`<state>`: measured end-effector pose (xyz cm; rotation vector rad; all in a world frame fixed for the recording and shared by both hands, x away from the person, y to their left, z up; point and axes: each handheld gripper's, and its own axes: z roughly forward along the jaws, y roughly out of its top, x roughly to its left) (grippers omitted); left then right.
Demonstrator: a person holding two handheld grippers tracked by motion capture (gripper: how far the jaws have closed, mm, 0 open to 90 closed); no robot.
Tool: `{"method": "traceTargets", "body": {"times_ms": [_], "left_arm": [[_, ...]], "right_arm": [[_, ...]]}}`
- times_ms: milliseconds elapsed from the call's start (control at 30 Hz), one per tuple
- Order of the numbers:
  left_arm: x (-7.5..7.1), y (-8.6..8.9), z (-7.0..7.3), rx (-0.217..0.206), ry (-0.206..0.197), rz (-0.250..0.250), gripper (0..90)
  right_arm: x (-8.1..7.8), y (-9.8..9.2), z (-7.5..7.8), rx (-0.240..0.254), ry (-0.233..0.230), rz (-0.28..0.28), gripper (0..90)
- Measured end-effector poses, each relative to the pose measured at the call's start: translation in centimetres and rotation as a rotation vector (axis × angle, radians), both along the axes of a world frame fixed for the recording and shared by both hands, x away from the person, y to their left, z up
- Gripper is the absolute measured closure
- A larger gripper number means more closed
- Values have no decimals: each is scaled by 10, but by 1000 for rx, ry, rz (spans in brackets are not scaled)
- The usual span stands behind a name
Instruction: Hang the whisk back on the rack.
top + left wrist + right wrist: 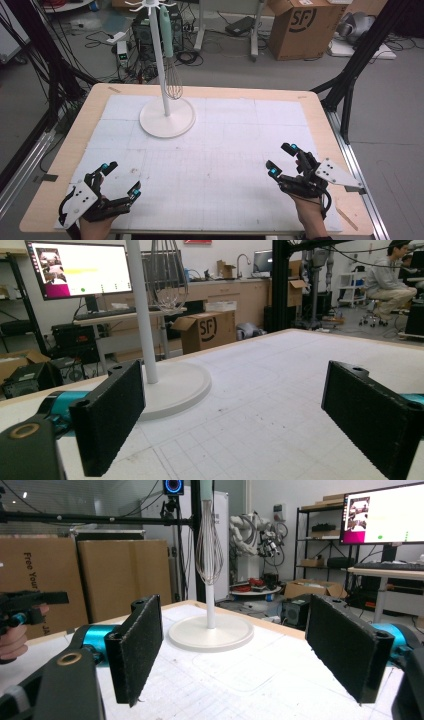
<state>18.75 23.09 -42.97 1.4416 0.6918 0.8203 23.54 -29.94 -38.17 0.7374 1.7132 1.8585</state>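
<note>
A wire whisk with a pale green handle hangs from a white hook stand at the back of the table; the whisk and stand rise ahead in the left gripper view, and the whisk and stand show again in the right gripper view. My left gripper rests low at the table's front left, open, nothing between its pads. My right gripper sits at the front right, open and empty, pads wide apart.
A white gridded mat covers the wooden table. Black frame posts stand at the right, cables and a cardboard box lie on the floor behind. A person sits far off.
</note>
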Motion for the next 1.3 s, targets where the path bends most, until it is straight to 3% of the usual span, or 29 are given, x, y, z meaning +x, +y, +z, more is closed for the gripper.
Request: {"method": "traceTargets", "body": {"times_ms": [267, 667, 900, 1300], "left_arm": [[0, -1, -1, 3, 0, -2, 108], [0, -2, -1, 4, -2, -4, 107], [1, -1, -1, 4, -2, 0, 102], [2, -3, -1, -2, -10, 15, 71]], "right_arm": [[0, -1, -10, 11, 13, -5, 224], [0, 0, -12, 2, 16, -10, 221], [0, 2, -13, -12, 11, -4, 150], [1, 4, -15, -21, 20, 9, 140]]}}
